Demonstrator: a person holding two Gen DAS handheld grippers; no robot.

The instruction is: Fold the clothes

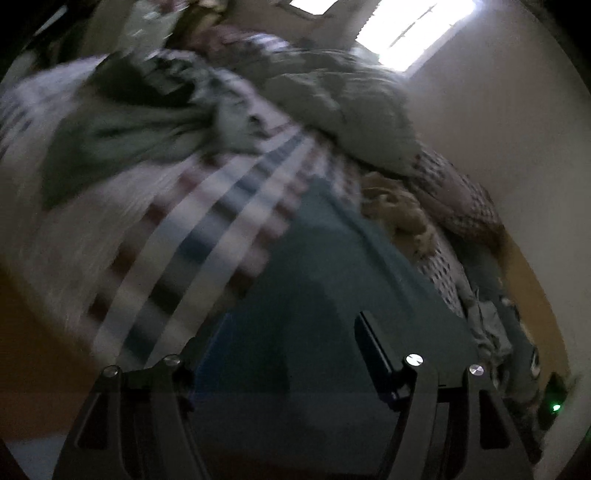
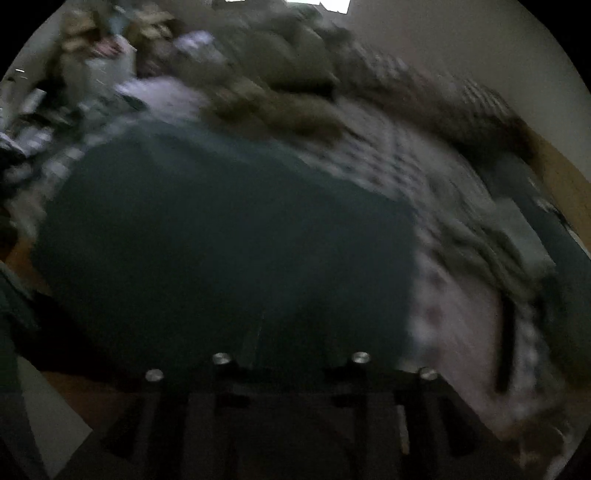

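Observation:
A dark teal garment [image 1: 314, 258] lies spread flat on the striped and checked bedsheet [image 1: 207, 221]. My left gripper [image 1: 284, 336] hangs just above its near edge, open, its black fingers [image 1: 373, 343] wide apart with nothing between them. In the right wrist view the same teal garment [image 2: 221, 221] fills the middle. My right gripper [image 2: 291, 332] is over its near part. The finger bases stand apart, so it reads as open, though the tips are lost in dark blur. Both views are smeared by motion.
A crumpled grey-green garment [image 1: 129, 136] and a grey quilt [image 1: 332, 96] lie farther up the bed, with a tan cloth [image 1: 399, 210] beside the wall. More clothes [image 2: 517, 240] lie along the bed's right side. A bright window [image 1: 406, 29] is behind.

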